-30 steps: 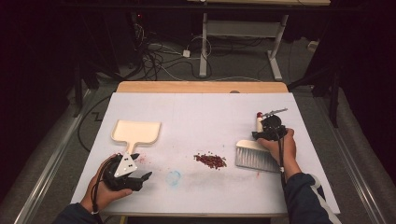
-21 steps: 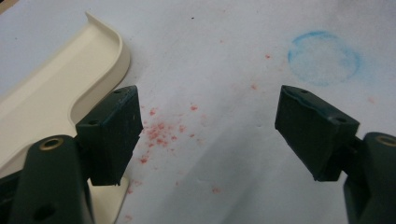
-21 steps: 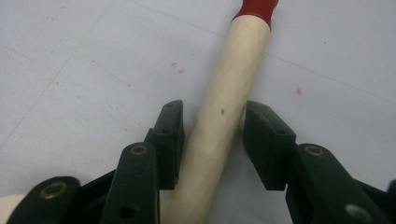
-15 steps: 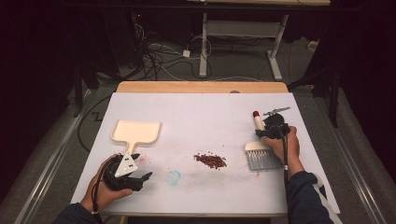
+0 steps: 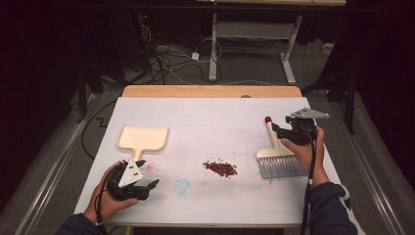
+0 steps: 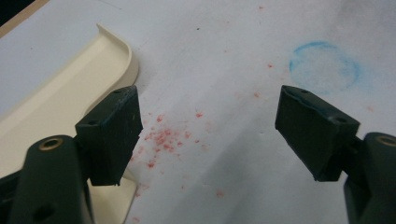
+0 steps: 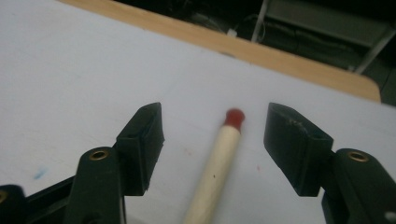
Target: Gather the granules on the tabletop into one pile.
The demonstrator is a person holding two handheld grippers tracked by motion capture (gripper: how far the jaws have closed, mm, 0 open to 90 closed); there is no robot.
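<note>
While the high view shows bristles (image 5: 280, 167), right gripper (image 7: 212, 128) view perhaps only handle (image 7: 217, 163), jaws apart

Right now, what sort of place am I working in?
Probably a lab or workshop set up for recording, not a home: a paper-covered table, loose cables on the floor, and bare desk legs in a dark room.

Smooth cream plastic dustpan (image 5: 143, 138), pale wooden brush handle (image 7: 215, 168) with glossy red tip, matt white table cover (image 5: 210, 122)
</note>
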